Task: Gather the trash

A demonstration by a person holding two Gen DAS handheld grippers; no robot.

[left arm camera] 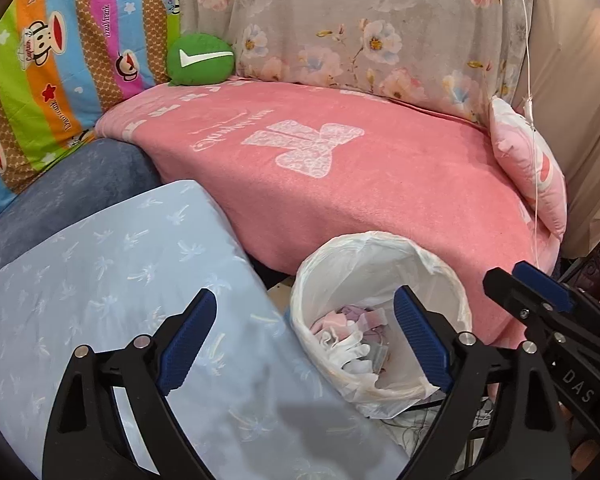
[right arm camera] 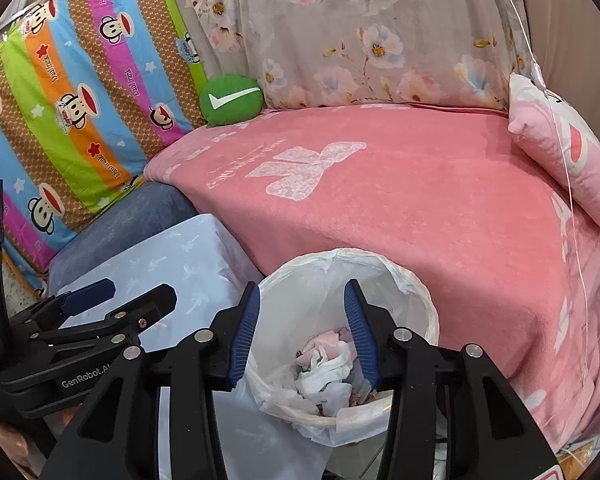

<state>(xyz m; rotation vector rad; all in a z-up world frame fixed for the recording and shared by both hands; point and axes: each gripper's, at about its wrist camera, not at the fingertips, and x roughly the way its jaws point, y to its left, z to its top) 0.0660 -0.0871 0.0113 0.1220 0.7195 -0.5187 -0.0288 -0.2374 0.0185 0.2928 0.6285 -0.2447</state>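
A home bedroom or living corner: a pink blanket point(left arm camera: 340, 184) covers the seat, pillows point(left arm camera: 528, 172) and hung floral sheets point(left arm camera: 360, 20) surround it.

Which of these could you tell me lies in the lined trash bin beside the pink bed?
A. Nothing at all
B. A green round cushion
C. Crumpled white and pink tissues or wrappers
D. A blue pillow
C: the right wrist view looks straight into the trash bin, and crumpled white and pink scraps lie at its bottom.

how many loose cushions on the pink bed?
2: green cushion in the back left corner against the striped sheet; pink cushion at the right edge. More may be hidden out of view.
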